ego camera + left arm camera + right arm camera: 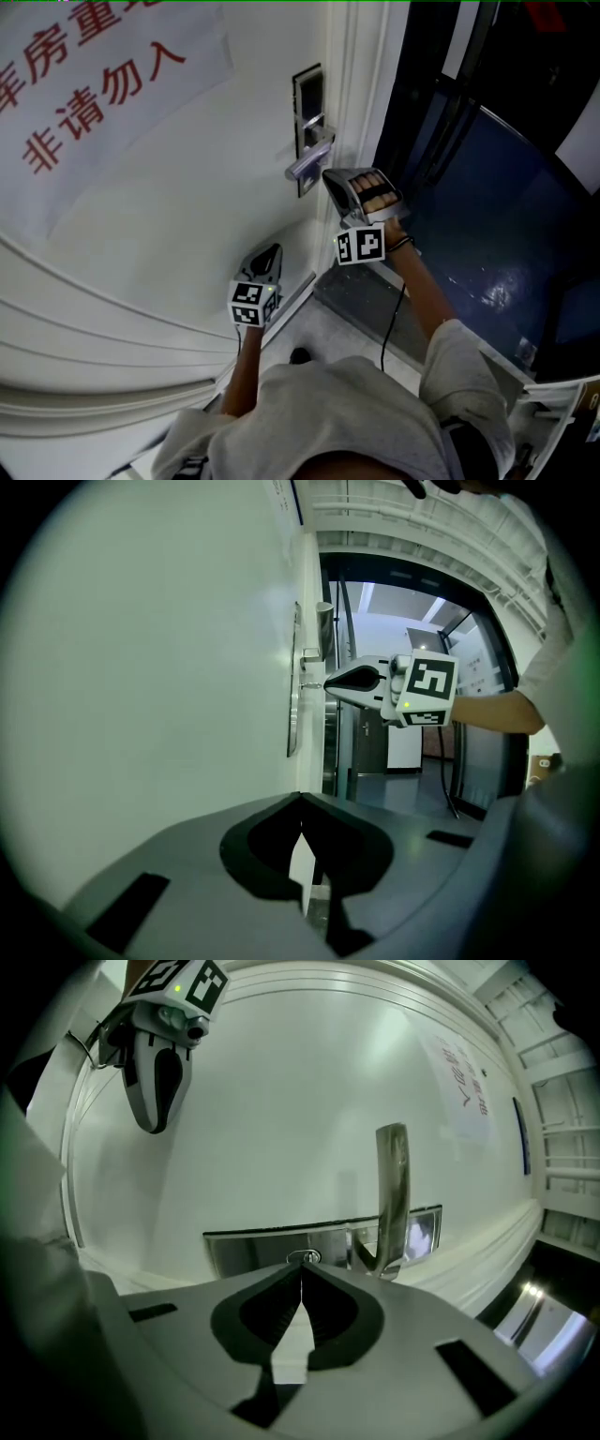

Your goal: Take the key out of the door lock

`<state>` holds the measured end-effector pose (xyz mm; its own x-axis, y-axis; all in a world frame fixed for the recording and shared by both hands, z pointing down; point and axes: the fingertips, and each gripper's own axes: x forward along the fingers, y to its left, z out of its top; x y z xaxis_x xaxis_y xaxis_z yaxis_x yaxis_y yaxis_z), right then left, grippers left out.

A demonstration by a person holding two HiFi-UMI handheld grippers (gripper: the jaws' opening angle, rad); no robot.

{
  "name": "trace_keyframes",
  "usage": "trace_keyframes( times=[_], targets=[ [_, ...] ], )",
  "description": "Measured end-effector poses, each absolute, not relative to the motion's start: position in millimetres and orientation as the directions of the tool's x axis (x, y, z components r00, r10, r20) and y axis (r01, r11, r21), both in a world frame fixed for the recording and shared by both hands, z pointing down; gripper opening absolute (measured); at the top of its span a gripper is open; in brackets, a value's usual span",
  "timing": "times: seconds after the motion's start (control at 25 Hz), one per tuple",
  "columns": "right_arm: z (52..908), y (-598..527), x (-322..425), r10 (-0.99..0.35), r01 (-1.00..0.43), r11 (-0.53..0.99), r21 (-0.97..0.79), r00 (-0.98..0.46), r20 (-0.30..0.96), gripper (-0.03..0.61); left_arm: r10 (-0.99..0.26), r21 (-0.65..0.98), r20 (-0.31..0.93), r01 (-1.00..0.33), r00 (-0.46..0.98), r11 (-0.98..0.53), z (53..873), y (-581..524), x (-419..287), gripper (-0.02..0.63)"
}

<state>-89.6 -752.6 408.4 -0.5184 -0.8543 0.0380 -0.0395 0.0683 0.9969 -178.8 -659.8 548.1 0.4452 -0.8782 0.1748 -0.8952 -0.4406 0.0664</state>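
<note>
Two lines of red Chinese characters stand on a white paper sign (103, 84) that is fixed on the white door (187, 216). The lower line reads 非请勿入, and of the upper line, which the picture's edge cuts, only 房重 can be read surely. Near the door's edge there is a metal lock plate (307, 112) with a lever handle (309, 161). The right gripper (330, 176) is just beside the handle, its jaws pressed together and their tips right at the round keyhole (302, 1257) of the plate. There they seem to pinch the key (311, 685), which shows only in the left gripper view, as a thin metal stub between the tips and the plate; it sits in the lock. The left gripper (274, 251) hangs lower along the door, well apart from the lock, its jaws closed together too, with nothing between them. Each gripper carries a marker cube (361, 245) with black and white squares, without letters.
</note>
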Motion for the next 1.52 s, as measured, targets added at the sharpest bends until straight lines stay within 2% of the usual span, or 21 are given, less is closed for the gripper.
trace_keyframes(
  times=[0.2,0.24,0.32,0.44,0.72,1.04,1.52],
  targets=[
    [414,-751,-89,-0.846,-0.027,0.106,0.994,-0.527,0.075,0.027,-0.876,0.068,0.175,-0.893,0.449,-0.444,548,-658,-178,0.018],
    [415,-751,-89,-0.846,-0.02,0.102,0.995,-0.528,0.076,0.053,-0.875,0.069,0.176,-0.893,0.45,-0.445,549,-657,-178,0.018],
    [416,-753,-90,-0.848,-0.006,0.097,0.995,-0.523,0.08,0.17,-0.875,0.068,0.175,-0.892,0.451,-0.446,549,-657,-178,0.018],
    [416,-759,-90,-0.856,0.005,0.089,0.996,-0.511,0.079,0.206,-0.874,0.066,0.182,-0.893,0.45,-0.446,550,-656,-178,0.018],
    [407,-778,-94,-0.872,0.034,0.016,0.999,-0.488,0.031,0.187,-0.869,0.052,0.172,-0.886,0.463,-0.462,545,-658,-175,0.018],
    [404,-791,-102,-0.871,0.079,-0.058,0.995,-0.492,-0.012,0.052,-0.867,0.062,0.176,-0.884,0.466,-0.463,543,-659,-173,0.018],
    [404,-792,-102,-0.872,0.065,-0.057,0.996,-0.489,-0.018,0.029,-0.866,0.07,0.177,-0.884,0.468,-0.463,545,-660,-170,0.018]
  ],
)
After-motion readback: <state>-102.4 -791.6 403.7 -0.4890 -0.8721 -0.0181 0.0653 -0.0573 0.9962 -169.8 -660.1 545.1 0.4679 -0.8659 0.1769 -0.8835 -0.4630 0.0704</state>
